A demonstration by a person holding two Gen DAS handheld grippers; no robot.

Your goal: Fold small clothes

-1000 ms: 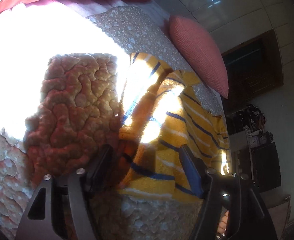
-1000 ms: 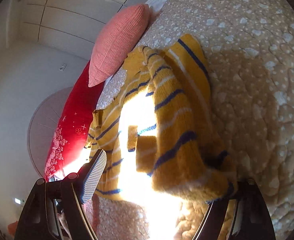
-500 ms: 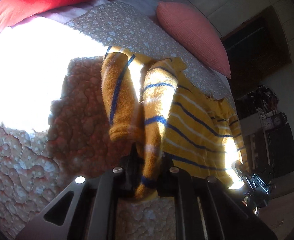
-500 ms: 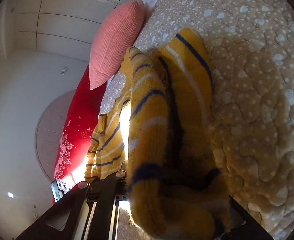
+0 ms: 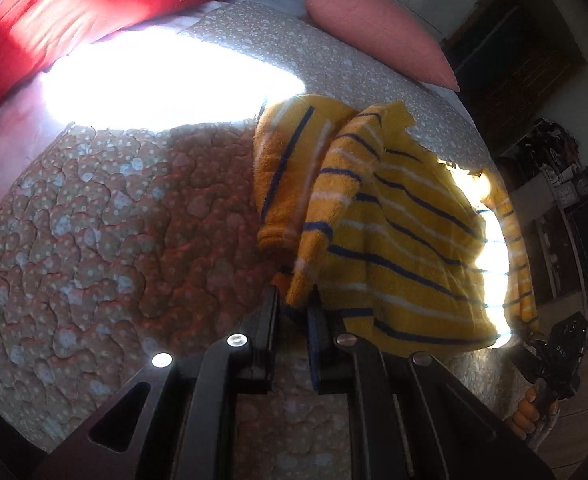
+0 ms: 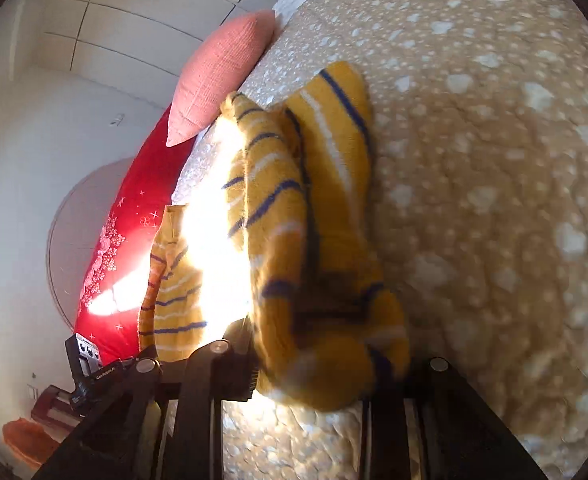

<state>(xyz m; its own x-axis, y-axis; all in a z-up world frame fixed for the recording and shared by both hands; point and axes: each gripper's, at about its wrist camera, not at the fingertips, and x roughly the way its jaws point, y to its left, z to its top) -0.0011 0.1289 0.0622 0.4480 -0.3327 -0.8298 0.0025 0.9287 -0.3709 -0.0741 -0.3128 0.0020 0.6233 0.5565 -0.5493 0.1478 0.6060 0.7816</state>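
A small yellow sweater with blue and white stripes (image 5: 406,232) lies bunched on a quilted beige bedspread (image 5: 125,232). My left gripper (image 5: 294,312) is shut on the sweater's near edge, which is pinched between the two fingers and lifted. In the right wrist view the sweater (image 6: 294,232) hangs as a thick bundle, and my right gripper (image 6: 314,376) is shut on its lower end. The right gripper also shows at the far right of the left wrist view (image 5: 554,360).
A pink cushion (image 5: 378,36) and a long red pillow (image 5: 93,4) lie at the head of the bed. A bright sun patch (image 5: 165,84) washes out part of the bedspread. Dark furniture (image 5: 574,216) stands beyond the bed's right side.
Both grippers closed on the sweater's edge and lifted it. The sweater now hangs stretched between them, and the left view has pulled back from the bed.
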